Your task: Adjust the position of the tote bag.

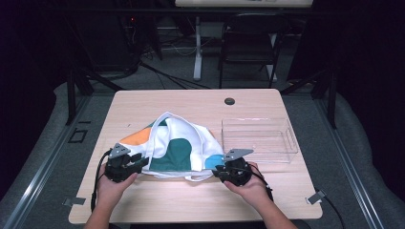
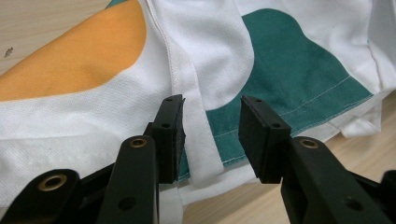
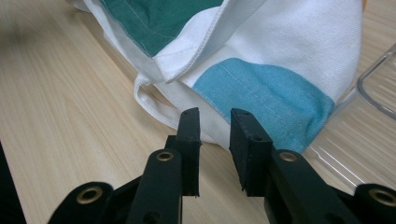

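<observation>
A white cloth bag point(image 1: 176, 143) with orange, green and blue patches lies crumpled in the middle of the table. My left gripper point(image 1: 142, 162) is at its left edge. In the left gripper view the left gripper point(image 2: 212, 105) is open, and a white strap point(image 2: 203, 135) of the bag runs between the jaws, with no pad pressing on it. My right gripper point(image 1: 218, 171) is at the bag's right front corner. In the right gripper view the right gripper point(image 3: 215, 114) stands open with a narrow gap, its tips just at the hem below the blue patch point(image 3: 266, 98).
A clear plastic box point(image 1: 291, 138) stands on the table right of the bag, and its corner point(image 3: 378, 84) lies close to the right gripper. A round cable hole point(image 1: 229, 101) is near the far edge. Bare wood point(image 1: 191, 200) lies along the front edge.
</observation>
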A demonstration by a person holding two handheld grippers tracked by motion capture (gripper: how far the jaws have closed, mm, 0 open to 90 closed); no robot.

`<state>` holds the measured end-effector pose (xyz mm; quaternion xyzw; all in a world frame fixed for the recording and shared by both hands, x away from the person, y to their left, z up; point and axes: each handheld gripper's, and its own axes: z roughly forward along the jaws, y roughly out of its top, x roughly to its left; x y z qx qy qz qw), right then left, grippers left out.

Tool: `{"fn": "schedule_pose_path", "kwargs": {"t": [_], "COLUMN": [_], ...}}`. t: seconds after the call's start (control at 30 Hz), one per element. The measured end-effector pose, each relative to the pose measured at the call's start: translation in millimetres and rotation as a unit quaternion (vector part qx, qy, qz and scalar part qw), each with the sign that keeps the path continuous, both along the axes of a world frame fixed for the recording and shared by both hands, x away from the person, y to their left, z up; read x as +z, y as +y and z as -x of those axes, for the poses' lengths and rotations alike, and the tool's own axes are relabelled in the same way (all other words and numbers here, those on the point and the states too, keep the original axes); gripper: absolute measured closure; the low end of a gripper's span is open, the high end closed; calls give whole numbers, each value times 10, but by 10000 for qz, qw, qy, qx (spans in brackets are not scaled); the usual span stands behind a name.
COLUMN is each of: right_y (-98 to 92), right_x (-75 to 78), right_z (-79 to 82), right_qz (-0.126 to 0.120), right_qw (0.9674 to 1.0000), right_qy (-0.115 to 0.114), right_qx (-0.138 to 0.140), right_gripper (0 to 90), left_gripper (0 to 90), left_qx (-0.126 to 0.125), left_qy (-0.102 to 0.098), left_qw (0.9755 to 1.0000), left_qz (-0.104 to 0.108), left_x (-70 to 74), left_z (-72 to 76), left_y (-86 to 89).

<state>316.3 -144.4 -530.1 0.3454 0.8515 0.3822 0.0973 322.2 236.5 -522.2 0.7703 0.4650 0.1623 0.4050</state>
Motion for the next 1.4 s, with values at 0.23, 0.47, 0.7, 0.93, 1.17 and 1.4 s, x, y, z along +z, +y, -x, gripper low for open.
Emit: {"fn": "schedule_pose_path", "kwargs": {"t": [0.23,0.47,0.7,0.93,1.17,1.4], "right_y": [3,-19,-57,-61,-72,-70], "right_x": [15,5,16,1,-4,-13], "right_z": [32,37,39,29,21,18], "right_qz": [11,1,-75,-75,-121,-123], "right_qw": [9999,10000,10000,10000,9999,9999], "right_qy": [-159,-67,-25,-17,47,50], "right_qx": [-21,17,-31,-57,-83,-84], "right_gripper": [693,751,781,768,763,757], "left_gripper": [611,614,612,594,592,585], "left_qx": [-19,121,55,70,47,47], "left_qy": [103,104,269,558,741,901], "left_qw": [9999,9997,9995,9983,9970,9957], "left_qz": [116,199,171,120,211,194], "left_x": [1,-1,-28,-103,-160,-206], "left_z": [-47,-80,-116,-174,-228,-271], "left_y": [23,47,31,22,41,23]}}
